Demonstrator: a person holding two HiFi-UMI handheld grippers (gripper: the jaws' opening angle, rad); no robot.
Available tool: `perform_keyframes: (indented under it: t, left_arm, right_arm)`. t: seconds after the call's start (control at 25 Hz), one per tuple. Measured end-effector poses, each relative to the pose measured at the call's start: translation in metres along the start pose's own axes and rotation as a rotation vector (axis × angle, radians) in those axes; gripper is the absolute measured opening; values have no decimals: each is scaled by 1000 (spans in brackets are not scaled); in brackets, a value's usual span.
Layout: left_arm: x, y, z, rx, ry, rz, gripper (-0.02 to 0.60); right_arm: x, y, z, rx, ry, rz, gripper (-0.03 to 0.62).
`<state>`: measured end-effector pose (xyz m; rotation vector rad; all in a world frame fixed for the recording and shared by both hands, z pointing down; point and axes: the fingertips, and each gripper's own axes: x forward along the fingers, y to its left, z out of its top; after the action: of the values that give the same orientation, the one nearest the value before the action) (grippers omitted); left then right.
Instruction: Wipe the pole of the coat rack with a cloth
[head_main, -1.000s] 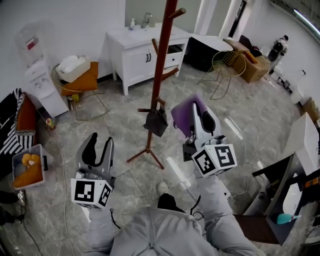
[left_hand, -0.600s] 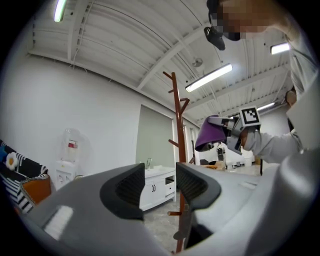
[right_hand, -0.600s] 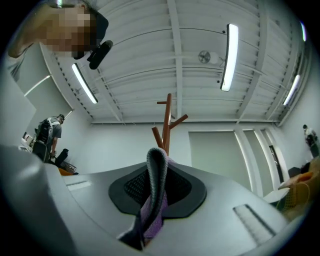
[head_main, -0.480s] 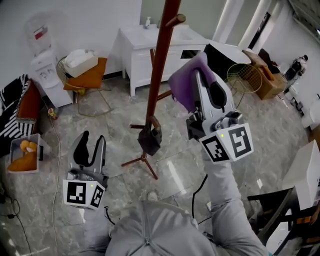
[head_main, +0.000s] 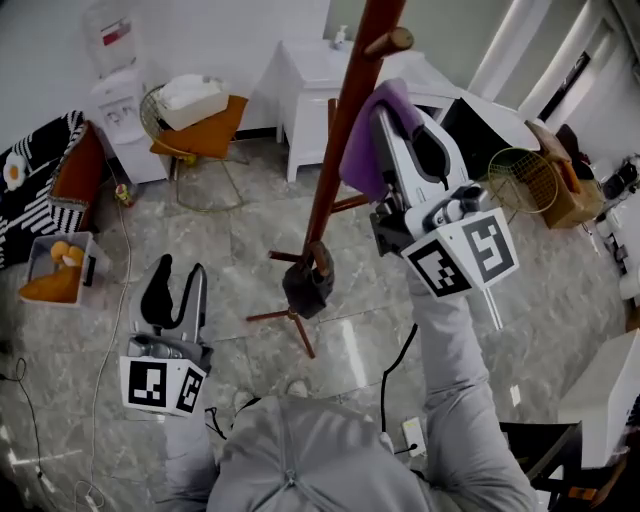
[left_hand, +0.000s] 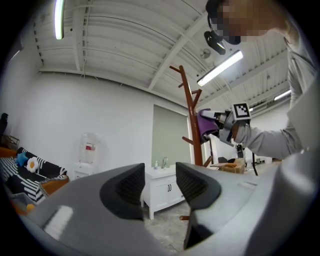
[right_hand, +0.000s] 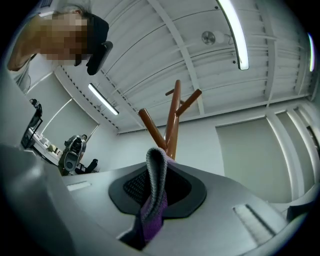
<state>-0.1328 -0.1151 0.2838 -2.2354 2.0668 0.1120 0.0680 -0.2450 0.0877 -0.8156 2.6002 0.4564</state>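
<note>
Where fingers (right_hand: 131, 188) of the right gripper (right_hand: 158, 182) meet, the cloth (right_hand: 155, 205) sits pinched.

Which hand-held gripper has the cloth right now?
The right hand-held gripper: its jaws are shut on the purple cloth, held up beside the coat rack pole. The left hand-held gripper hangs low, jaws apart and empty.

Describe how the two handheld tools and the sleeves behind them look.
Both the left tool and the right tool are light grey bodies with black padded jaws, each ending in a white cube with black square markers. The person wears light grey sleeves. A thin black cable hangs beside the right sleeve.
</note>
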Motion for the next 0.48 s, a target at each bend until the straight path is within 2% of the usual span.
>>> perform_keyframes:
  t: [0.2,0.48]
  left_arm:
    - [5,13,-6,-8,11,-2,206]
    - [29,16,-9,-1,7,-83,206]
  right_arm:
    - [6,5,-15,53,7,8,34]
    - [-7,14,-52,126,41,-40,34]
